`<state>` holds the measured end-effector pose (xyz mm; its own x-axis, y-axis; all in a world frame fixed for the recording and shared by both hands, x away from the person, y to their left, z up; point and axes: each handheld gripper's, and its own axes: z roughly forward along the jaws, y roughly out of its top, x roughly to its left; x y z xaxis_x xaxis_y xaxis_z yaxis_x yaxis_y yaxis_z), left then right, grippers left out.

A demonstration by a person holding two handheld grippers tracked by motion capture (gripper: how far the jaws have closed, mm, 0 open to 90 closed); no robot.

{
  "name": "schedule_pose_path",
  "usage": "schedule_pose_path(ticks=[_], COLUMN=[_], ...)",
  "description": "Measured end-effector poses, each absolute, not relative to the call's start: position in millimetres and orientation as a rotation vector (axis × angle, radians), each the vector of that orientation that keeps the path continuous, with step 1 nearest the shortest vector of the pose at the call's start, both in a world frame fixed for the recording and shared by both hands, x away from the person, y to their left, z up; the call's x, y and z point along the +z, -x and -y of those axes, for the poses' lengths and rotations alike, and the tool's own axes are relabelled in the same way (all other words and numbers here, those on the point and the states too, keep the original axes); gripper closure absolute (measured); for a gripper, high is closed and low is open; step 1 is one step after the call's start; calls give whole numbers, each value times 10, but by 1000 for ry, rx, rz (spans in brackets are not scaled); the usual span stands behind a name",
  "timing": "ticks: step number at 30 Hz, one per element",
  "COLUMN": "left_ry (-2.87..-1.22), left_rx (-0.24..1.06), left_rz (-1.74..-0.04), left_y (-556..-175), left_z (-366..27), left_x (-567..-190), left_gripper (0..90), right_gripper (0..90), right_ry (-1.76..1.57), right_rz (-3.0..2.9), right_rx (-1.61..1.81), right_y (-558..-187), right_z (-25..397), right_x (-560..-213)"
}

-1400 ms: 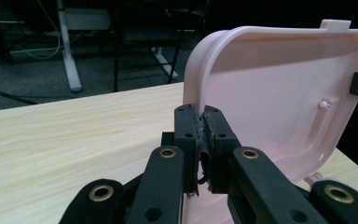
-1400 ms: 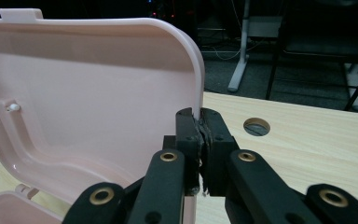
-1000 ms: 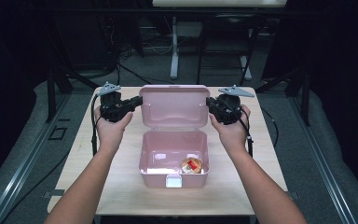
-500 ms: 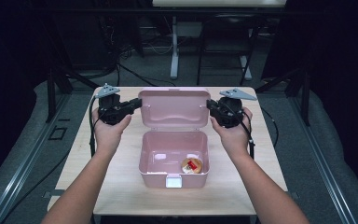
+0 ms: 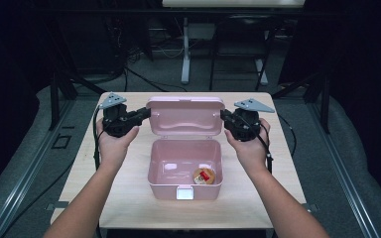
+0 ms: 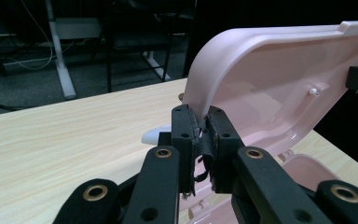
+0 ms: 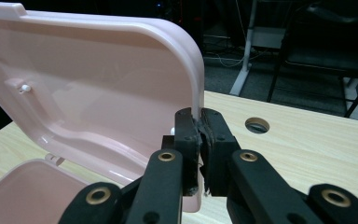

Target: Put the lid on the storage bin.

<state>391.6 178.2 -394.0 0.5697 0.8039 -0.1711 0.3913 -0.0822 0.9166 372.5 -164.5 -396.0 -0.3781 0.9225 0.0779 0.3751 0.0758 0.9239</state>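
A pink plastic box [image 5: 184, 171] stands open at the table's middle, its lid [image 5: 185, 116] raised behind it. A small round orange and red item [image 5: 204, 175] lies in the box's right front corner. My left gripper [image 5: 146, 112] is shut on the lid's left edge [image 6: 200, 109]. My right gripper [image 5: 223, 116] is shut on the lid's right edge [image 7: 196, 100]. In the left gripper view the jaws [image 6: 201, 140] pinch the rim. The right gripper view shows the same grip [image 7: 199, 140] from the other side.
The light wooden table [image 5: 124, 203] has bare room left, right and in front of the box. A round hole [image 7: 257, 124] sits in the tabletop near the right gripper. Dark floor, cables and chair legs lie beyond the far edge.
The lid stands a little more upright than before, with both grippers holding its side edges. The hands have shifted only slightly.
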Motion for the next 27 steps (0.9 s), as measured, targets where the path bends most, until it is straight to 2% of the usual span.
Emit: schedule_pose_path(ticks=[27], left_ry=[-1731], left_rx=[431], left_rz=[-959], left_y=[-3631], left_z=[-1824], left_x=[-3908], left_gripper=[773], right_gripper=[805], right_ry=[-1260], right_rz=[-1896], right_rx=[1342], right_y=[-3452], right_z=[1733], right_x=[-3995])
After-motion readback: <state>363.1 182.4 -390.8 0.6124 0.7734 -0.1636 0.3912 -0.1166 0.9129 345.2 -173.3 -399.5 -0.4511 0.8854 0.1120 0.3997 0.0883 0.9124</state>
